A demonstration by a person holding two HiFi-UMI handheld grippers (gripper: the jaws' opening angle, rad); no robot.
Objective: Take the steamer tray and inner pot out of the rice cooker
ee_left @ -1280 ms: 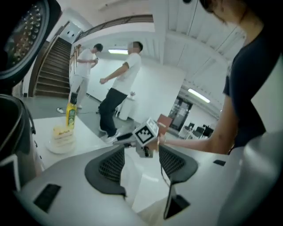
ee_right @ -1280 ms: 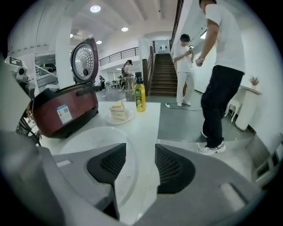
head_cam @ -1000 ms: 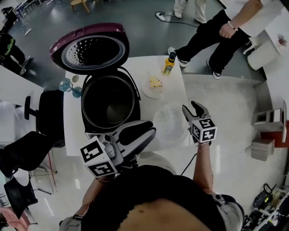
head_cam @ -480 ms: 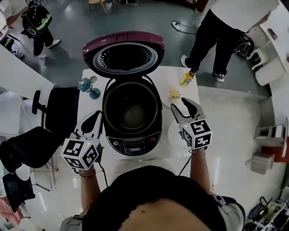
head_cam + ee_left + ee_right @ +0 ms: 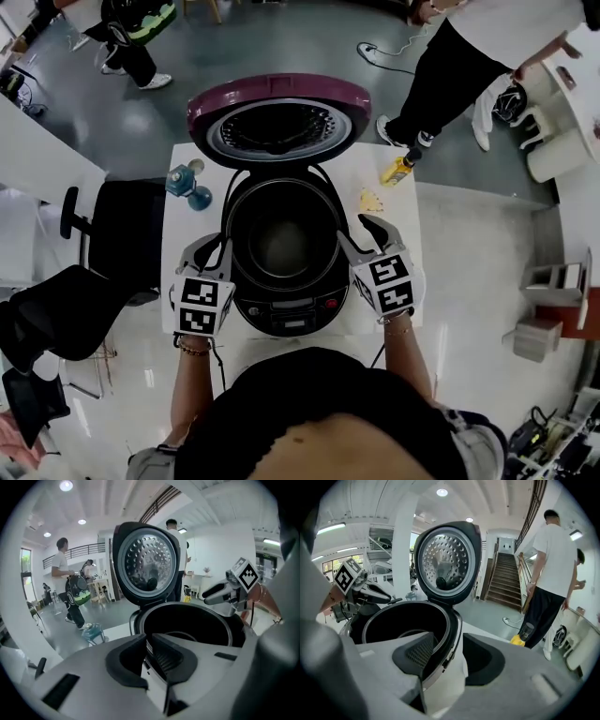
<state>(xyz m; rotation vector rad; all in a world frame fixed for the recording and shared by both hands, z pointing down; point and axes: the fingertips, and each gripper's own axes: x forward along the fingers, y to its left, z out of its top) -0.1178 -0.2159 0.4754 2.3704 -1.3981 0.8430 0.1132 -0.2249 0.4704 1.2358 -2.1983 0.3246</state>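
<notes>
Item one: rice cooker (image 5: 281,317). I am seeing it at the centre of the head view, standing on the white table (image 5: 185,230). Its purple lid (image 5: 278,111) is standing open toward the top of the frame, with the perforated inner face showing. Item two: inner pot (image 5: 281,246), sitting down inside the cooker body, dark and showing no contents that I can make out. Item three: left gripper (image 5: 146,644), reaching in from the lower left of the head view. Its jaws are pinching together on the inner pot's left rim, one pad inside the wall and one outside. Item four: right gripper (image 5: 448,643), reaching in from the lower right. Its jaws are standing apart and straddling the right rim, the left pad inside the pot and the right pad outside the cooker wall, neither pressing. Item five: blue container (image 5: 186,180), standing on the table at upper left, just beside the cooker. Item six: yellow bottle (image 5: 397,171), lying tilted near the table's upper right corner. Item seven: plate (image 5: 370,200) carrying a yellowish piece of food, between that bottle and the right gripper. Item eight: black chair (image 5: 122,234), standing left of the table. Item nine: person (image 5: 450,66), standing on the grey floor at upper right.
</notes>
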